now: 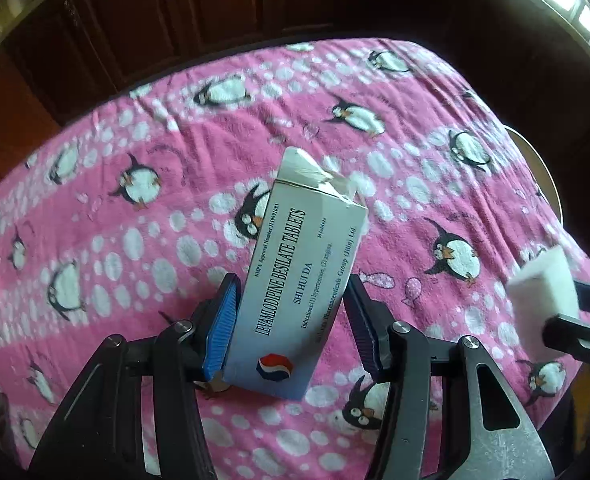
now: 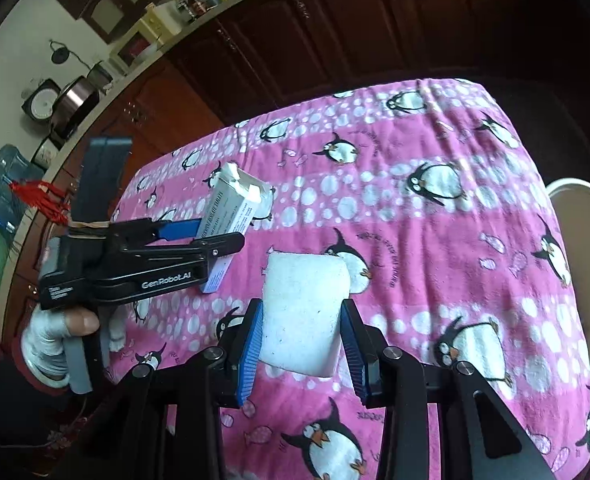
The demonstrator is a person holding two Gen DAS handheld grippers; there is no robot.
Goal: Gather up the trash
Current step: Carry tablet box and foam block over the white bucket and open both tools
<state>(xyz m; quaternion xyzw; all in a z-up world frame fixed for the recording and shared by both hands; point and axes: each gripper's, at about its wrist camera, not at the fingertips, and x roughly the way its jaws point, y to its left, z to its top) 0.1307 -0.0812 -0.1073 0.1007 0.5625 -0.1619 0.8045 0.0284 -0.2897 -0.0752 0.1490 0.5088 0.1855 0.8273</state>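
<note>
Pink fleece with penguins (image 1: 415, 200) over the counter, dark wooden cabinets (image 2: 335, 40) behind at 12 o'clock. Between the blue pads of the left gripper (image 1: 291, 312): a white and pale-blue tablet box (image 1: 295, 264), tilted toward 1 o'clock, torn flap up, lifted clear of the cloth; jaws at a middling width, clamped on the box's sides. Between the pads of the right gripper (image 2: 302, 344): a white foam block (image 2: 303, 312), raised above the cloth; jaws fairly narrow, both pads against its sides. From the right wrist view, left gripper at 9 o'clock, held by a gloved hand (image 2: 51, 344), box sticking out toward 1 o'clock. White bucket (image 2: 587, 276) at 3 o'clock, just past the counter's edge. Blue water jugs (image 2: 7, 168) and a steel pot (image 2: 75, 100) at 10 o'clock.
</note>
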